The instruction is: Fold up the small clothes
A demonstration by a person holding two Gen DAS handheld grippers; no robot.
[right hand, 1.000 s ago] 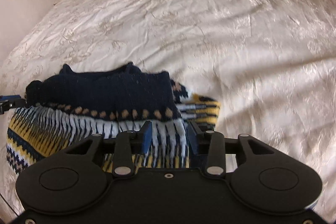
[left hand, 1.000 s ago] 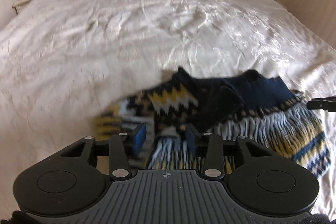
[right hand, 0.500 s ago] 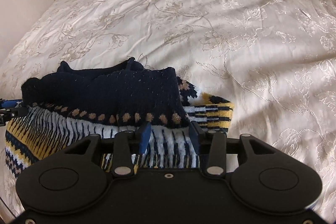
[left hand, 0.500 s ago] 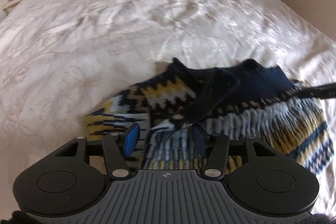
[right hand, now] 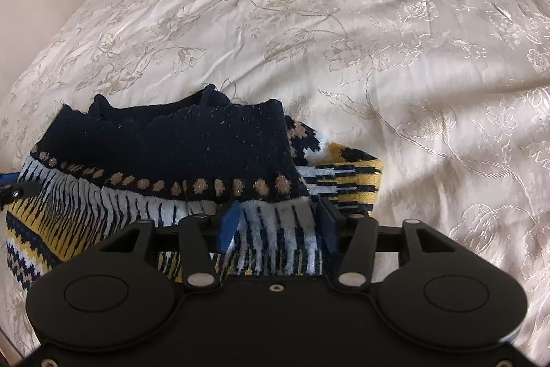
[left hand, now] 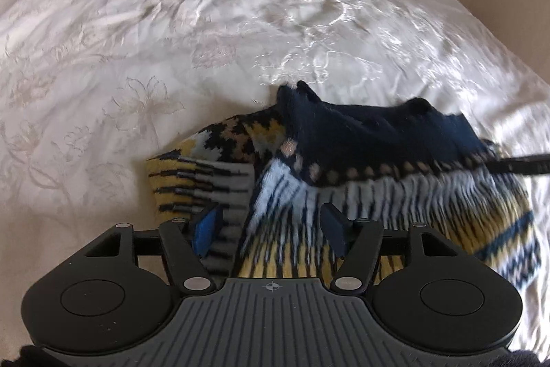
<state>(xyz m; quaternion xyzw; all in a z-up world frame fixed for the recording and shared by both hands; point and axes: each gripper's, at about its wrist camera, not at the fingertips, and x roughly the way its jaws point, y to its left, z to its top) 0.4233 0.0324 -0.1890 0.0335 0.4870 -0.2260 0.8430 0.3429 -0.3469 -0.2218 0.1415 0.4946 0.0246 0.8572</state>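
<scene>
Left wrist view: sweater (left hand: pixel 361 167) bunched on bed (left hand: pixel 172 40), partly folded; left claw (left hand: pixel 271 229) spread, right claw (right hand: pixel 278 226) spread; final tidying left.

Both wrist cams sit low and close over the bed (left hand: pixel 172 33), looking up toward the headboard. They share the sweater (left hand: pixel 361 140) (right hand: pixel 172 143), seen from opposite ends.
</scene>
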